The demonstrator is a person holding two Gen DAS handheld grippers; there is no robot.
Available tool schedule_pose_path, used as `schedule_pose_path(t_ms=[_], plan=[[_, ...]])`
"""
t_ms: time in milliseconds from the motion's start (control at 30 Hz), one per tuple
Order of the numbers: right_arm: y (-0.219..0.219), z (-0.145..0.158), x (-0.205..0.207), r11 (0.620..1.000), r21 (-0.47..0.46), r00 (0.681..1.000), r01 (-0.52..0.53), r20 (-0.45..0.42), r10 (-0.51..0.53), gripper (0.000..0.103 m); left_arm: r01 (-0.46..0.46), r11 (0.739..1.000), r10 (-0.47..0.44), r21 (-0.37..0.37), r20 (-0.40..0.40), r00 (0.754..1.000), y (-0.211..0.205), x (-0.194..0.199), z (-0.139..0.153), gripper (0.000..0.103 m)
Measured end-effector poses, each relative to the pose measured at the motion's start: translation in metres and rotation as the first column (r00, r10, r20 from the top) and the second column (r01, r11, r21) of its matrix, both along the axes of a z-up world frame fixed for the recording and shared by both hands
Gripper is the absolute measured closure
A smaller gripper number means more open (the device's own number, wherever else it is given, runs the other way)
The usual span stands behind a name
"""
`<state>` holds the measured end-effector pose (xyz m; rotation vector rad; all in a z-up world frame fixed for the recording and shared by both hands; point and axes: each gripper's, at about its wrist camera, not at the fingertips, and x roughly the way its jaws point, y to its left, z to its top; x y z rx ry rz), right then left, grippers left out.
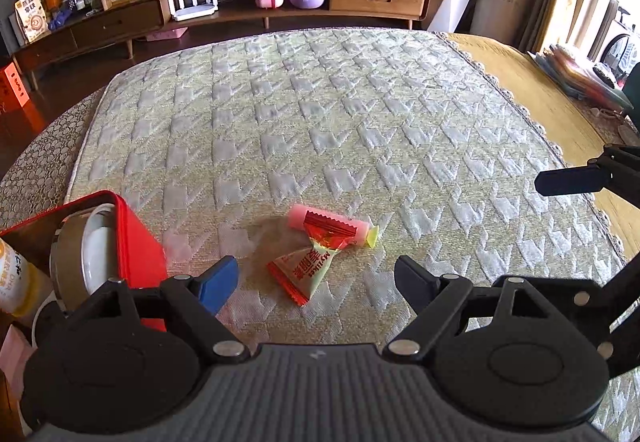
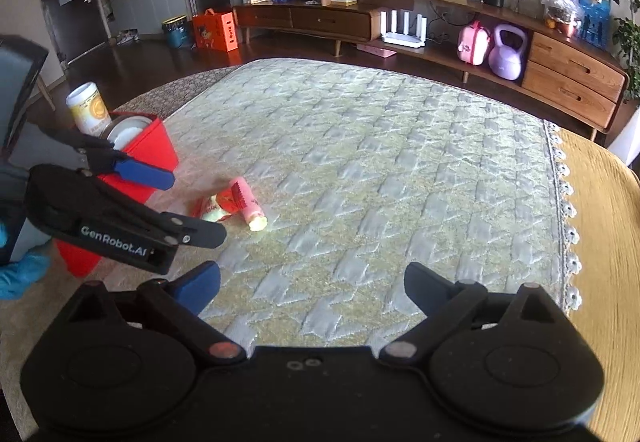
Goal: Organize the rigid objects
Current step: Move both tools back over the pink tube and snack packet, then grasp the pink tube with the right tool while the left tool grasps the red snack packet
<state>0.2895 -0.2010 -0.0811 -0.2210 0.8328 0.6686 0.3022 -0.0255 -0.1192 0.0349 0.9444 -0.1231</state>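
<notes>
The triangular red-and-green "Mylikes" candy packet (image 1: pixel 306 271) lies on the quilted mat (image 1: pixel 320 114), leaning on a pink cylindrical tube (image 1: pixel 332 226), just ahead between the left gripper's (image 1: pixel 316 278) wide-apart, empty jaws. "GenRobot.AI" marks that gripper's side. The right gripper (image 2: pixel 312 284) is also spread, empty.

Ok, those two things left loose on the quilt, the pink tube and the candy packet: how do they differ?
The pink tube is a cylinder with a yellow tip; the candy packet is a flat-sided, crimped red-and-green wrapper with printing. The tube lies on its side farther off; the packet sits nearer the left gripper, overlapping the tube. Both lie outside the red bin.
</notes>
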Motion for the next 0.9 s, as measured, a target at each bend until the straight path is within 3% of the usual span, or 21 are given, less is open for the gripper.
schedule_pose_path(t_ms=[200, 367, 500, 767, 900], plan=[[0.017, -0.016, 0.005, 0.994, -0.026, 0.994, -0.107, 0.008, 0.108, 0.015, 0.022, 0.999, -0.023, 0.036, 0.010, 1.000, -0.006, 0.010, -0.007, 0.018], [0.028, -0.028, 0.016, 0.992, -0.033, 0.993, -0.120, -0.006, 0.120, 0.029, 0.017, 0.999, -0.018, 0.032, 0.005, 1.000, -0.007, 0.015, -0.011, 0.035], [0.036, -0.034, 0.020, 0.989, -0.040, 0.990, -0.142, 0.013, 0.142, 0.033, 0.009, 1.000, -0.009, 0.020, -0.002, 1.000, -0.006, 0.019, -0.015, 0.044], [0.047, -0.035, 0.023, 0.985, -0.021, 0.984, -0.169, 0.057, 0.170, 0.051, -0.006, 1.000, 0.006, -0.010, -0.006, 1.000, -0.001, 0.018, -0.015, 0.077], [0.058, -0.035, 0.025, 0.983, -0.031, 0.980, -0.183, 0.072, 0.185, 0.056, -0.024, 0.999, 0.024, -0.032, 0.000, 1.000, 0.002, 0.017, -0.012, 0.082]])
